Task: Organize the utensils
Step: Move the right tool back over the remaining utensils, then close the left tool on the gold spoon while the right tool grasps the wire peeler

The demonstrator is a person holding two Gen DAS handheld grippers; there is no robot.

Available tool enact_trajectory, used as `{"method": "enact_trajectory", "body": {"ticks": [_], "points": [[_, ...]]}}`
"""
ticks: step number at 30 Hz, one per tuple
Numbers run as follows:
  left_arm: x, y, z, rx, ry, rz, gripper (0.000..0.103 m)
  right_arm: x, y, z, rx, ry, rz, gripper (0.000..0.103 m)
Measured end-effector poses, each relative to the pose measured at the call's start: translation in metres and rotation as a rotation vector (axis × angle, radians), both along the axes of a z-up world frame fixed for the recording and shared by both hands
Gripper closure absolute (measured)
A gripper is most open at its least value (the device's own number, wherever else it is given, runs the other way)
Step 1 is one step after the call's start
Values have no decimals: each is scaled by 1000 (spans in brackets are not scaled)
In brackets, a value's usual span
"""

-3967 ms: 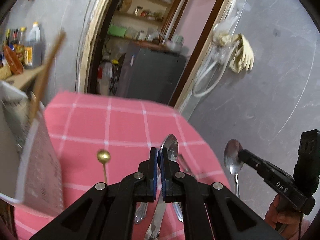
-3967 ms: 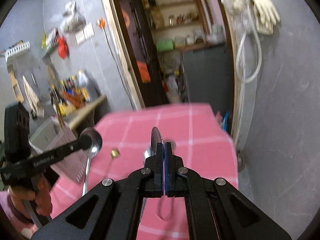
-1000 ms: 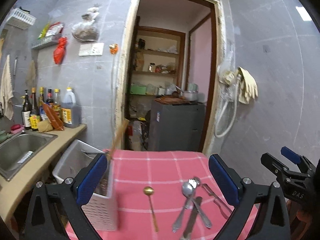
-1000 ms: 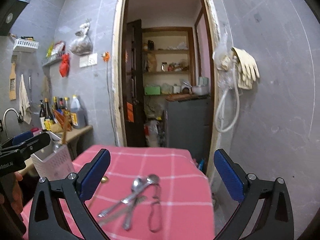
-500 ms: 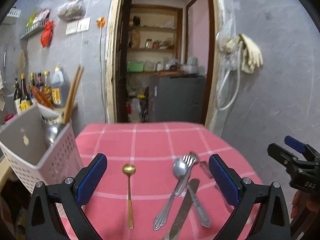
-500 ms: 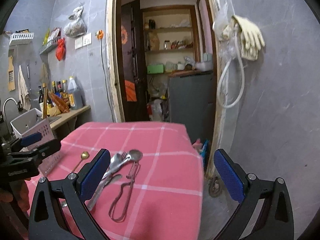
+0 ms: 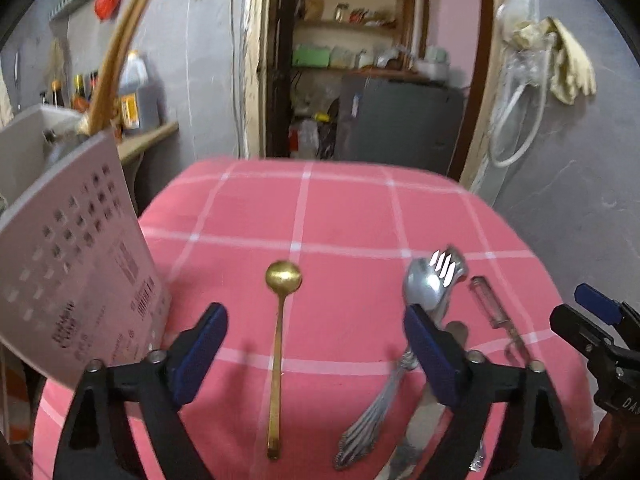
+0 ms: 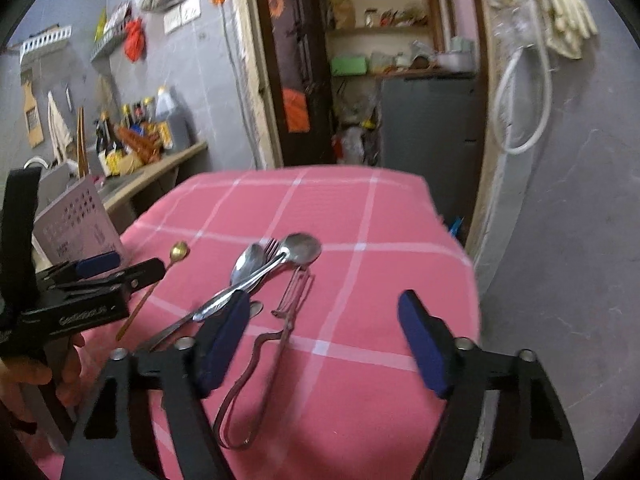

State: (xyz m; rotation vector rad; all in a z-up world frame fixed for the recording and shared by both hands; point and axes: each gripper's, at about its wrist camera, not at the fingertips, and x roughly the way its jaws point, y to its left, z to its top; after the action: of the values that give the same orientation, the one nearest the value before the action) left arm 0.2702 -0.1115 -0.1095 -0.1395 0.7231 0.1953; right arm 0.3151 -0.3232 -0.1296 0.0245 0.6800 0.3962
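Your left gripper (image 7: 316,344) is hovering wide open over the gold spoon (image 7: 278,344), whose handle is running straight back toward you near the table's left edge, beside the white caddy (image 7: 76,280). Your right gripper (image 8: 324,336), also spread empty, is showing the peeler (image 8: 276,332) that the left view is half hiding

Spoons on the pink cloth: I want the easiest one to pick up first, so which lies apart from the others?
The gold spoon, slim-handled, lies alone between the left tool's open fingers; the silver spoons are piled with a fork.
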Motion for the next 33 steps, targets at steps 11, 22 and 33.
{"method": "enact_trajectory", "body": {"ticks": [11, 22, 33], "points": [[31, 22, -27, -93, 155, 75, 60, 35, 40, -17, -85, 124, 58, 67], [53, 5, -23, 20, 260, 39, 88, 51, 71, -25, -168, 243, 36, 84], [43, 12, -18, -125, 298, -13, 99, 30, 40, -25, -41, 312, 0, 92]]}}
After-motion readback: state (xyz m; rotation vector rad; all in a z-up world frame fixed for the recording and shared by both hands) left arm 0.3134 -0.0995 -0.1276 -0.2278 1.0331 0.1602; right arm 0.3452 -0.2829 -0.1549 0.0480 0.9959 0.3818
